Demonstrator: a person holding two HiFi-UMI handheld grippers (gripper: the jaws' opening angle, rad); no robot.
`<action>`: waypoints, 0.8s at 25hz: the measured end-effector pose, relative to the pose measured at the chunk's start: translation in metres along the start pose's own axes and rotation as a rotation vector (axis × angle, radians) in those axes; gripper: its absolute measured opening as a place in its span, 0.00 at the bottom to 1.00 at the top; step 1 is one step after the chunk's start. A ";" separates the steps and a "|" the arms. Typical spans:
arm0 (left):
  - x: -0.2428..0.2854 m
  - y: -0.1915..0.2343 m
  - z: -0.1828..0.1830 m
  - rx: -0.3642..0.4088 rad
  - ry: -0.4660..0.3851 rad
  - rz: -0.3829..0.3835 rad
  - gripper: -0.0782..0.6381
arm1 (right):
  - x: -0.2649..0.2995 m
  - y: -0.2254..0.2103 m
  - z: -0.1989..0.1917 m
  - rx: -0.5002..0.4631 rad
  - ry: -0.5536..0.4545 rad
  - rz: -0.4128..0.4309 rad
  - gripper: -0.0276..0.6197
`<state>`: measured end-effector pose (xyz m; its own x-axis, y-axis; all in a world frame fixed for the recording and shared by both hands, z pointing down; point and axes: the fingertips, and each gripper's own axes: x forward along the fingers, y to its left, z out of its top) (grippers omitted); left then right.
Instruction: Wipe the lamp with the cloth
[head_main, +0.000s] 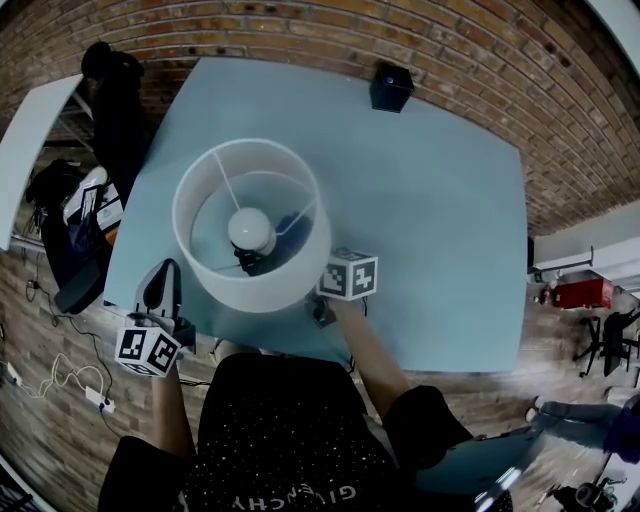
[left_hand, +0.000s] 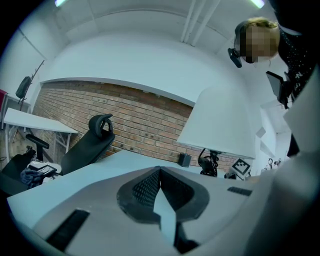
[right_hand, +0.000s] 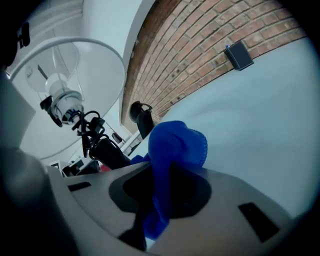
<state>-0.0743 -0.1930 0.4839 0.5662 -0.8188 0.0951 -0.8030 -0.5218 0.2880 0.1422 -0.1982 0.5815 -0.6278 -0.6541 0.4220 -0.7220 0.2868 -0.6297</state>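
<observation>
A lamp with a white drum shade (head_main: 250, 290) and a round bulb (head_main: 250, 228) stands near the front of the pale blue table (head_main: 430, 200). My right gripper (right_hand: 170, 167) is shut on a blue cloth (right_hand: 176, 142). It reaches under the shade beside the lamp's black stem (right_hand: 102, 145), and its marker cube (head_main: 350, 273) shows at the shade's right. A bit of the cloth (head_main: 291, 228) shows inside the shade. My left gripper (head_main: 166, 268) is shut and holds nothing, left of the shade (left_hand: 220, 122) at the table's front left edge.
A small black box (head_main: 390, 87) sits at the table's far edge by the brick wall. A black office chair (head_main: 110, 110) and a white desk (head_main: 30, 140) stand to the left. The person's body is close against the table's front edge.
</observation>
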 end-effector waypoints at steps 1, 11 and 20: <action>0.002 0.000 0.001 -0.001 -0.001 -0.002 0.12 | 0.000 -0.002 -0.001 0.001 0.018 -0.025 0.16; 0.002 0.007 0.025 0.066 0.016 0.037 0.12 | -0.134 -0.003 0.043 -0.247 -0.351 -0.288 0.16; -0.006 -0.011 0.085 0.109 -0.072 0.037 0.12 | -0.227 0.080 0.082 -0.518 -0.690 -0.385 0.16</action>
<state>-0.0845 -0.2029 0.3990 0.5246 -0.8507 0.0342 -0.8404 -0.5110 0.1804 0.2505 -0.0841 0.3823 -0.1283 -0.9908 -0.0428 -0.9873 0.1316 -0.0889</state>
